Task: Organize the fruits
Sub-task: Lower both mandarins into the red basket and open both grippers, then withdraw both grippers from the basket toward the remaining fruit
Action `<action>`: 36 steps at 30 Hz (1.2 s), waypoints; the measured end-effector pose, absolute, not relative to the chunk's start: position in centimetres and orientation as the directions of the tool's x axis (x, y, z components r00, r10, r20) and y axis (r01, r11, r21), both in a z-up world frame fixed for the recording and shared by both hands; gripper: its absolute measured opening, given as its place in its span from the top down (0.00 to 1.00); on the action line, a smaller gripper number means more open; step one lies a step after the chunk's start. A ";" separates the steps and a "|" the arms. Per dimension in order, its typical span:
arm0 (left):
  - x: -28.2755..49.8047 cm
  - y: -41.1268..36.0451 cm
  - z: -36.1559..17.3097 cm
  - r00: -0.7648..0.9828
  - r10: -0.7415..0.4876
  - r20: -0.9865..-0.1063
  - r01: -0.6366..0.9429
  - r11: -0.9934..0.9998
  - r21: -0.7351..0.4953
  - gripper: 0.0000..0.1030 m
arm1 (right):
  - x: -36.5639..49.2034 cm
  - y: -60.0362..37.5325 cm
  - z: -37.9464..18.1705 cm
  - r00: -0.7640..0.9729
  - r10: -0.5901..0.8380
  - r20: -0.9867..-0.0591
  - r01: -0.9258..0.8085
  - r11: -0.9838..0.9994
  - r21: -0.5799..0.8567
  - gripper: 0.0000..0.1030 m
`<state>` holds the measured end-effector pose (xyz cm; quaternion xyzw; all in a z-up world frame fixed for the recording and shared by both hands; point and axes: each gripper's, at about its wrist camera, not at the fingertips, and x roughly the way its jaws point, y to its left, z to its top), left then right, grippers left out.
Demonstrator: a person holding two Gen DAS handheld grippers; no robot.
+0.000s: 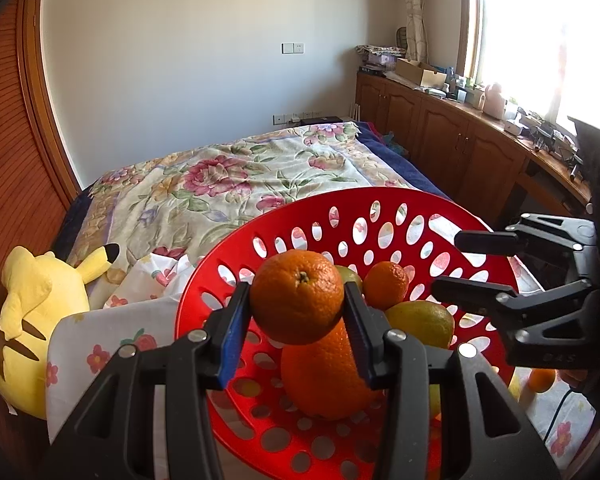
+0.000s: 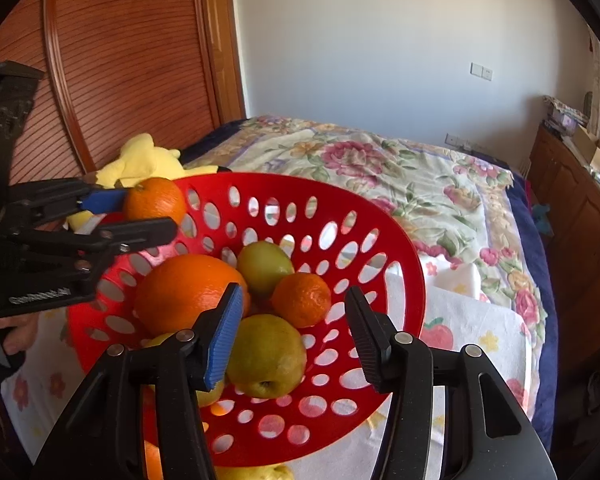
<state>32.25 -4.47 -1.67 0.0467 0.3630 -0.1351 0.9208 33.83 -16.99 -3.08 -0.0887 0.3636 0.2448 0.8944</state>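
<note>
One orange [image 1: 297, 297], stem twd cam, pinched in left claw [image 1: 297, 308].

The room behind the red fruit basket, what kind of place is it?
Most likely a bedroom in a home. A bed with a floral blanket fills the middle, a yellow plush toy lies beside it, and wooden cabinets run under a curtained window.

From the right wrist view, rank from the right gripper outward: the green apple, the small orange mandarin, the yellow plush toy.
1. Green apple, right beside the right gripper's blue pad, in the red perforated basket.
2. Small orange mandarin, just behind it.
3. Yellow plush toy, beyond the rim, far left.
</note>
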 end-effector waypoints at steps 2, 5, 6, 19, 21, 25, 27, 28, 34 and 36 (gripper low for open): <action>32.3 -4.6 -1.8 0.696 -0.215 -0.685 0.284 0.959 -0.013 0.56 | 33.5 -16.9 -2.8 0.620 0.376 -0.688 -0.504 0.863 0.018 0.47; 32.6 -4.8 -2.2 0.688 -0.207 -0.696 0.287 0.958 -0.001 0.56 | 33.1 -16.9 -2.5 0.621 0.386 -0.682 -0.510 0.860 0.021 0.46; 32.7 -4.9 -2.3 0.684 -0.204 -0.700 0.289 0.957 0.003 0.56 | 33.1 -16.7 -2.4 0.620 0.387 -0.682 -0.511 0.859 0.022 0.46; 31.4 -4.6 -1.7 0.701 -0.224 -0.677 0.291 0.957 -0.016 0.53 | 32.5 -17.2 -2.7 0.623 0.375 -0.687 -0.497 0.867 0.023 0.45; 30.8 -4.4 -1.3 0.708 -0.235 -0.666 0.296 0.955 -0.022 0.53 | 32.2 -17.4 -2.5 0.627 0.374 -0.683 -0.492 0.870 0.025 0.45; 28.8 -4.2 -0.6 0.724 -0.248 -0.644 0.301 0.953 -0.028 0.51 | 30.9 -17.9 -1.9 0.641 0.371 -0.672 -0.480 0.877 0.027 0.45; 27.6 -4.0 -0.3 0.731 -0.257 -0.632 0.305 0.952 -0.034 0.49 | 30.0 -18.2 -1.5 0.650 0.368 -0.665 -0.474 0.880 0.024 0.45; 27.1 -3.9 -0.2 0.733 -0.261 -0.628 0.306 0.951 -0.037 0.47 | 29.6 -18.4 -1.4 0.652 0.368 -0.663 -0.472 0.881 0.025 0.44; 24.1 -3.7 0.0 0.740 -0.272 -0.615 0.316 0.948 -0.040 0.43 | 27.2 -19.6 -0.7 0.667 0.362 -0.652 -0.449 0.893 0.036 0.44; 23.3 -3.7 0.0 0.739 -0.280 -0.613 0.319 0.947 -0.047 0.43 | 26.3 -19.9 -0.6 0.673 0.357 -0.647 -0.440 0.897 0.037 0.43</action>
